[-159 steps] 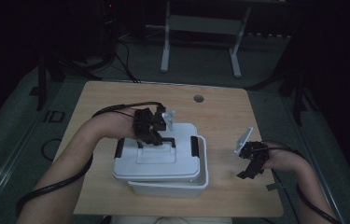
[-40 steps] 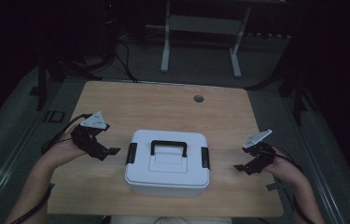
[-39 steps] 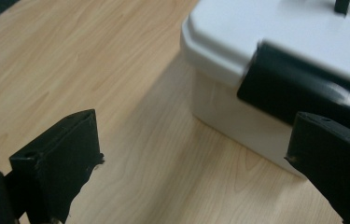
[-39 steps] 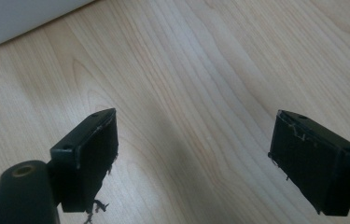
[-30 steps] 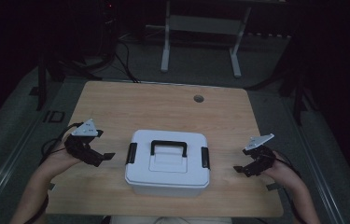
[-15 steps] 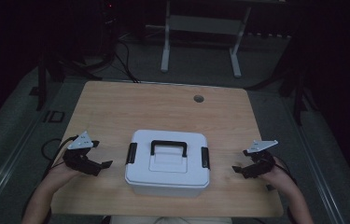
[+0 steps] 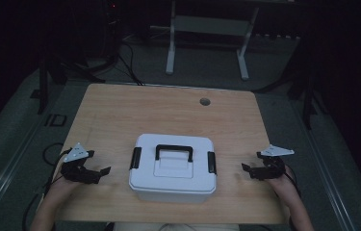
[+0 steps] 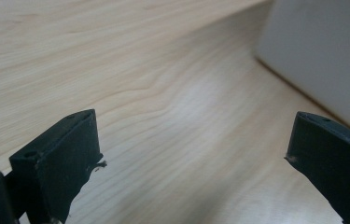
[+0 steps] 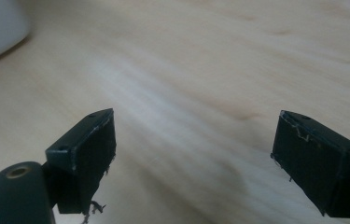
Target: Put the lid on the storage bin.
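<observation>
Risk at this moment is judged to lie mainly in a careless approach to the white storage box [image 7: 172, 167], which is seen closed in the high view, its black handle [image 7: 174, 151] folded flat on the lid and a black latch [image 7: 135, 158] shut at each end. The box sits on the wooden table [image 7: 159, 110] toward the 6 o'clock edge, midway between the two tools. The left gripper [image 7: 102, 171] is held at the box's 9 o'clock, near but apart from it, and the right gripper [image 7: 246, 169] at its 3 o'clock, likewise apart. In both gripper views the jaws are seen spread wide with nothing between them, only bare wood beneath.

Should one side be pushed before the other is braced, the box could be slid or turned toward the near edge. A latch could also be missed or only half caught if a jaw were brought in too low, since the tools are held close to the tabletop.
</observation>
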The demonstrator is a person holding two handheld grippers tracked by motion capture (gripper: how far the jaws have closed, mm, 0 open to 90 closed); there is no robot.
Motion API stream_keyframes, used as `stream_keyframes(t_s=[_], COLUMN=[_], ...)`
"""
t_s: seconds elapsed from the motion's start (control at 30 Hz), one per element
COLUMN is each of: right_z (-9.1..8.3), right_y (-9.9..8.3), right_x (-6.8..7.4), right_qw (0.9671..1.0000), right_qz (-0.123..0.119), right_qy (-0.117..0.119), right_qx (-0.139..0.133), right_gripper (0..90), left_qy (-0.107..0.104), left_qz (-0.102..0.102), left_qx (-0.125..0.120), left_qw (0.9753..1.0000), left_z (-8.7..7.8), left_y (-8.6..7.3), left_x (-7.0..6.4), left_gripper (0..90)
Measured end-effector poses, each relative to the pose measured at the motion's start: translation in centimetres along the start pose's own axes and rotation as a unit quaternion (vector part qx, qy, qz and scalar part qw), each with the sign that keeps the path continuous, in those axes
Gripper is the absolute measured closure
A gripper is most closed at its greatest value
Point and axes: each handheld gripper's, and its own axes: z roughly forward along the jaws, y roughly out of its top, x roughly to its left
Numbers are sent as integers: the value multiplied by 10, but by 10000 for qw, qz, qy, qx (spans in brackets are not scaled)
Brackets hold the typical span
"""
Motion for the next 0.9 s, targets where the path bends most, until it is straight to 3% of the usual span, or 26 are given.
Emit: stream_keyframes(t_s=[0.13, 0.27, 0.4, 0.5, 0.57, 0.63, 0.7, 0.77, 0.87, 0.9], right_z=[-1, -1, -2, -4, -6, -6, -6, -6, -7, -7], right_y=[-3, -6, -10, -12, -14, -15, -16, -16, -17, -18], right_x=[-3, -3, -3, -4, -4, -5, -5, -5, -4, -4], right_qw=[9992, 9973, 9922, 9863, 9818, 9797, 9774, 9750, 9709, 9697], right_qz=[186, 306, 491, 683, 731, 773, 774, 828, 829, 860], right_qy=[-292, -531, -869, -1094, -1250, -1346, -1462, -1538, -1698, -1731], right_qx=[-209, -394, -746, -1032, -1229, -1266, -1316, -1372, -1470, -1494], right_gripper=[132, 132, 130, 130, 131, 131, 130, 130, 130, 130], left_qy=[362, 719, 1045, 1276, 1402, 1535, 1723, 1755, 1959, 2102], left_qz=[-244, -415, -474, -517, -521, -559, -630, -715, -802, -802], left_qx=[-225, -489, -602, -679, -625, -611, -700, -802, -858, -884], left_qw=[9988, 9954, 9916, 9882, 9868, 9847, 9805, 9786, 9736, 9704], left_z=[-1, -4, -6, -8, -9, -9, -11, -13, -14, -14], left_y=[-4, -7, -10, -12, -14, -15, -15, -16, -17, -19], left_x=[4, 7, 7, 7, 8, 9, 9, 10, 10, 10], left_gripper=[25, 25, 25, 25, 25, 25, 25, 25, 25, 25])
